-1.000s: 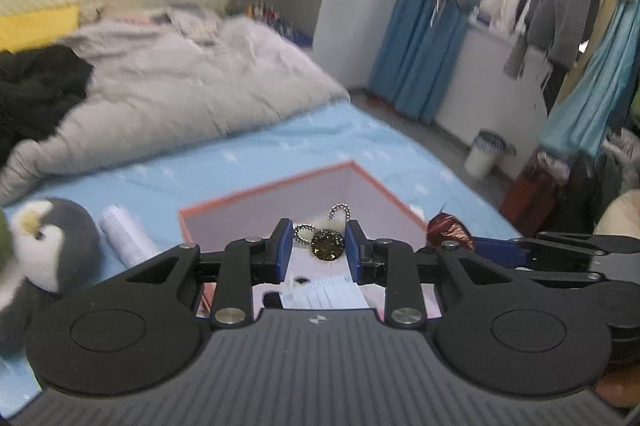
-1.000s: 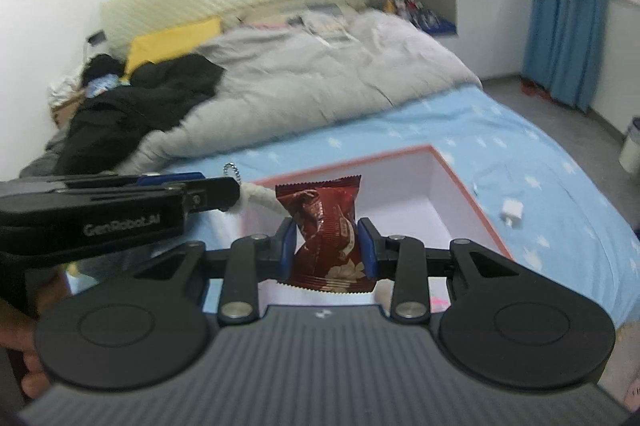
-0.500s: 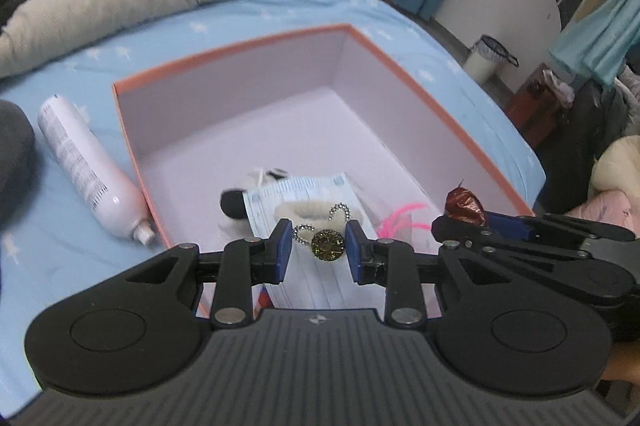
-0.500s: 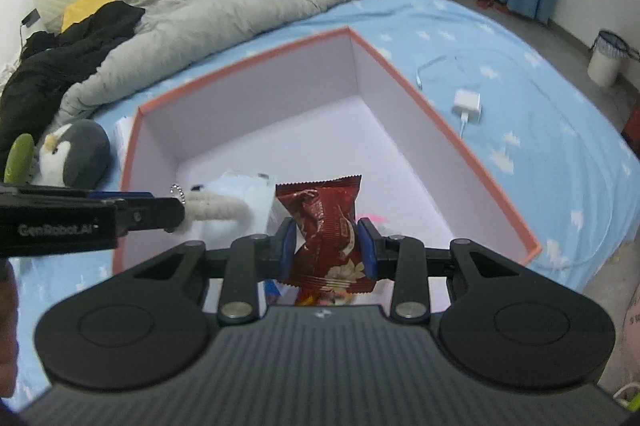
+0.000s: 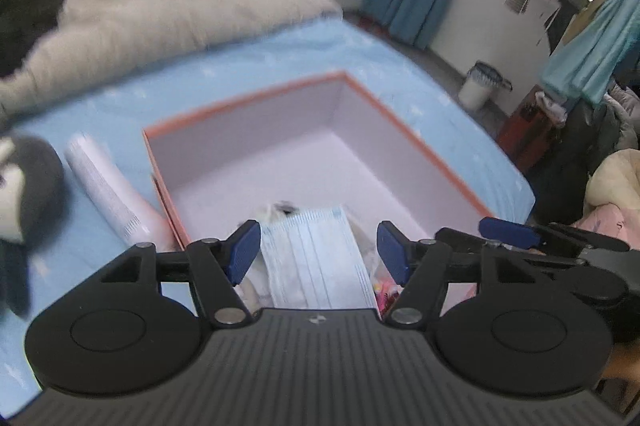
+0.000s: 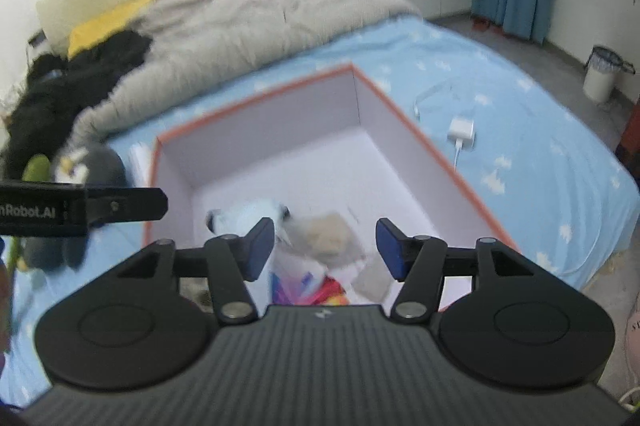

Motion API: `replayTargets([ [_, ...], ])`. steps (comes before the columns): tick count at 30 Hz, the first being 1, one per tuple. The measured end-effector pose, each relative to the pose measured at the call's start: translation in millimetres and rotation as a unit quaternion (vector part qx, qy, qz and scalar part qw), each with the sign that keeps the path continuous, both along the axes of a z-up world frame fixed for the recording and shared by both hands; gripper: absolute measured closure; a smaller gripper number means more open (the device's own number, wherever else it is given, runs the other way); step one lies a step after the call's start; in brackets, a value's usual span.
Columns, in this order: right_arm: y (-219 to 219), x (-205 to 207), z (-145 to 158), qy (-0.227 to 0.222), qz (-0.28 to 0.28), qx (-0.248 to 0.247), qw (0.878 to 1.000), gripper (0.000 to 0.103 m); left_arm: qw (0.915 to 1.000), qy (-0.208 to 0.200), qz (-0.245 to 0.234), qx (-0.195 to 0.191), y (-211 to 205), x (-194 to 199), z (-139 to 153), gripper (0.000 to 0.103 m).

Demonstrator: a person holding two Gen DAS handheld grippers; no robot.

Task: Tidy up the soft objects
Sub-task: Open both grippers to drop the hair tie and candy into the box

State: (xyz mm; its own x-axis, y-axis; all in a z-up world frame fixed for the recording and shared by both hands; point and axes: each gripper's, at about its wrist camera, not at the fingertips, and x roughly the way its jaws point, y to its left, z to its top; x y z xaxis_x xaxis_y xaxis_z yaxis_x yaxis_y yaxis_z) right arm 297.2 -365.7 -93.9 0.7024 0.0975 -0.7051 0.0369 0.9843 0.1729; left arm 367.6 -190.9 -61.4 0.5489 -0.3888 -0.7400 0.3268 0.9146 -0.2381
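An orange-rimmed box (image 5: 420, 142) with a pale lilac inside sits on the blue bedsheet. My left gripper (image 5: 319, 247) hangs over its near end with its jaws opening and nothing between them. A blue face mask (image 5: 316, 258) lies in the box right below. My right gripper (image 6: 326, 244) is over the same box (image 6: 400, 106), its jaws also opening and holding nothing. Under it is a blurred beige-brown shape (image 6: 332, 234) that I cannot make out, beside a pale blue-white item (image 6: 244, 214) and colourful bits (image 6: 320, 294). A penguin plush (image 5: 24, 186) lies left of the box.
A white bottle (image 5: 108, 194) lies against the box's left wall. A white charger (image 6: 462, 132) with its cable rests on the sheet to the right. A grey duvet (image 6: 248, 26) and black clothes (image 6: 60, 86) cover the far bed. A waste bin (image 6: 600, 74) stands on the floor.
Both grippers have opened. The fuzzy keychain has left the left jaws and the red snack packet has left the right jaws. Both views are now blurred by motion.
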Motion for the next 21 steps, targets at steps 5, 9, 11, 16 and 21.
replayTargets([
  [5, 4.3, -33.3, 48.1, -0.066, 0.000, 0.000, 0.998, 0.044, 0.9979, -0.058, -0.017, -0.023, 12.5, -34.7, 49.3, 0.033],
  [9, 11.8, -66.7, 77.5, -0.108, 0.003, -0.002, 0.994, 0.042, 0.9940, -0.103, -0.025, -0.030, 17.8, -67.1, 81.2, 0.033],
  [11, 15.6, -80.9, 87.8, -0.119, 0.002, -0.013, 0.993, 0.041, 0.9923, -0.116, -0.027, -0.034, 21.8, -81.6, 90.9, 0.033],
  [16, 20.2, -112.3, 100.8, -0.139, -0.003, -0.005, 0.990, 0.041, 0.9888, -0.143, -0.030, -0.032, 30.1, -124.5, 104.2, 0.033],
  [21, 28.8, -141.2, 106.1, -0.155, 0.003, -0.012, 0.988, 0.041, 0.9872, -0.154, -0.017, -0.038, 44.4, -166.2, 108.1, 0.033],
])
